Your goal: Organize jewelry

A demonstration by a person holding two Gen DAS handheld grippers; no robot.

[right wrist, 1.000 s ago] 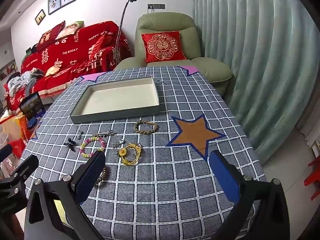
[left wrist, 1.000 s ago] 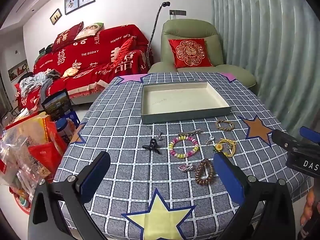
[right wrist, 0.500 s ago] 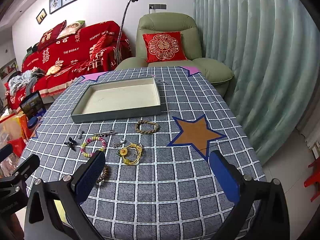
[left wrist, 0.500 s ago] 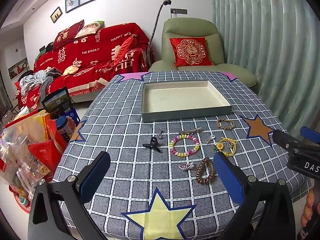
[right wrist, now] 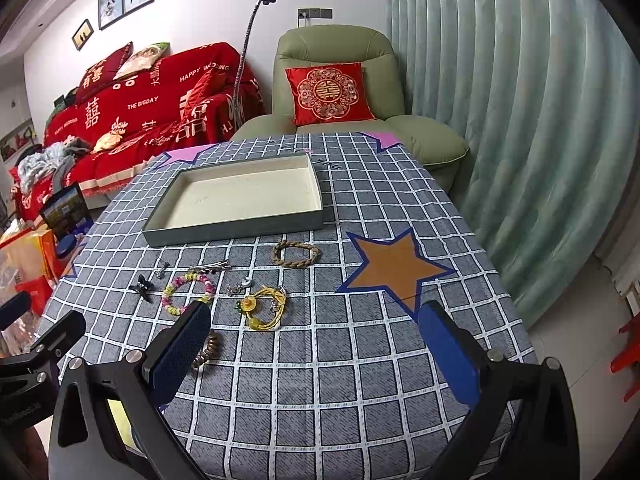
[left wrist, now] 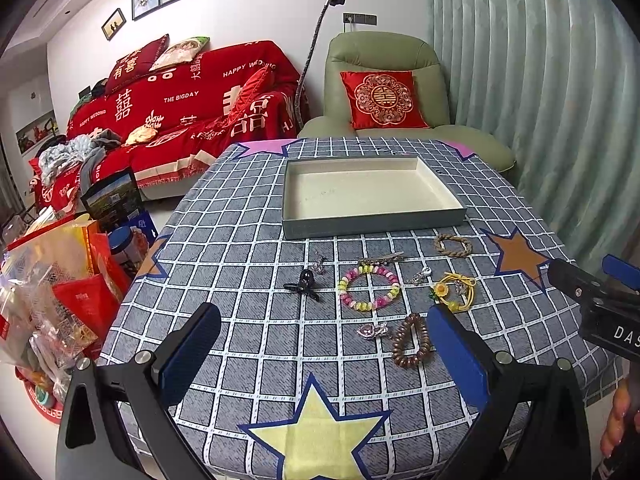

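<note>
An empty shallow grey tray [left wrist: 372, 226] [right wrist: 236, 232] sits at the table's far middle. In front of it lie a braided bracelet [left wrist: 453, 245] [right wrist: 296, 254], a pink-yellow bead bracelet [left wrist: 369, 287] [right wrist: 187, 289], a yellow flower bracelet [left wrist: 454, 291] [right wrist: 264, 307], a brown coil hair tie [left wrist: 411, 340] [right wrist: 206, 350], a black clip [left wrist: 304, 285] [right wrist: 142, 286], a hair pin [left wrist: 380, 258] and small silver and pink charms [left wrist: 372, 330]. My left gripper [left wrist: 324, 358] is open above the near table edge. My right gripper [right wrist: 314, 354] is open, to the right of it.
The table has a grey checked cloth with stars [left wrist: 320, 436] [right wrist: 396, 268]. Bags and boxes [left wrist: 52, 288] stand on the floor at left. A red sofa [left wrist: 180, 112], a green armchair [left wrist: 384, 92] and a curtain [right wrist: 520, 120] stand behind the table.
Both grippers have drifted slightly; the table scene has shifted a little in both views. No jewelry has moved. Both stay open.
</note>
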